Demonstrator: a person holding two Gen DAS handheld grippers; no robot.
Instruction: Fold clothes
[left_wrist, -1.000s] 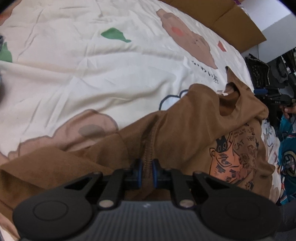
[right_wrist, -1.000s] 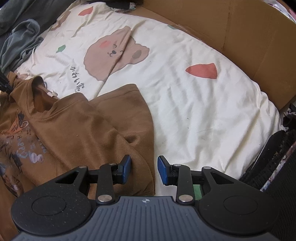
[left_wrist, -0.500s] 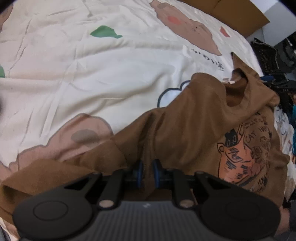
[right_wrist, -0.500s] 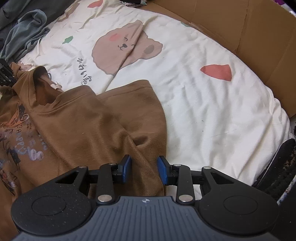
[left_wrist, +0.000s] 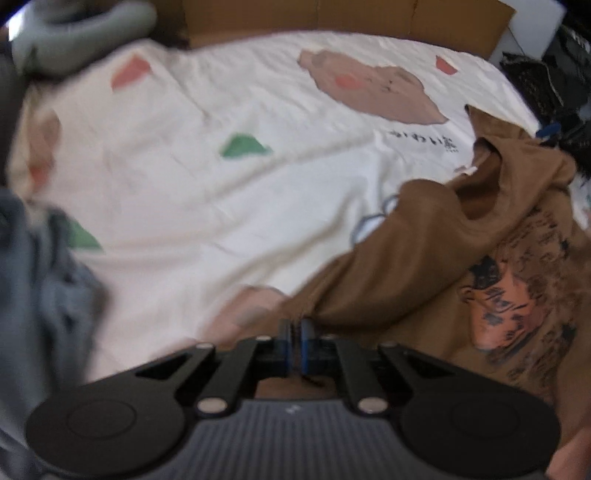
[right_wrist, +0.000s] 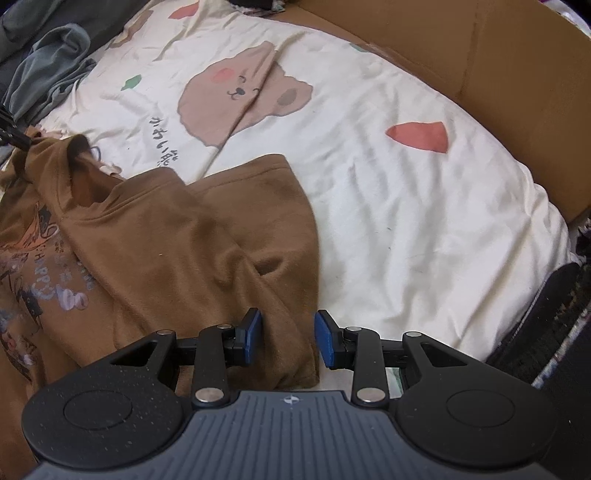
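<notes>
Item: brown T-shirt (left_wrist: 424, 266). Your left gripper (left_wrist: 295, 345) is clamped on its sleeve fold, lifting it to fold; your right gripper (right_wrist: 288, 341), jaws apart, straddles the other sleeve (right_wrist: 273, 236).

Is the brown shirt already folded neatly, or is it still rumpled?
Still rumpled: the brown shirt lies bunched on the bedsheet, one sleeve spread out, print facing up.

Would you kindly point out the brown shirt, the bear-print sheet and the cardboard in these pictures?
brown shirt (right_wrist: 177, 251): right wrist view, on the shoulder area.
bear-print sheet (right_wrist: 406, 206): right wrist view, on bare cream fabric.
cardboard (right_wrist: 517, 74): right wrist view, on the upright panel behind the sheet.
</notes>
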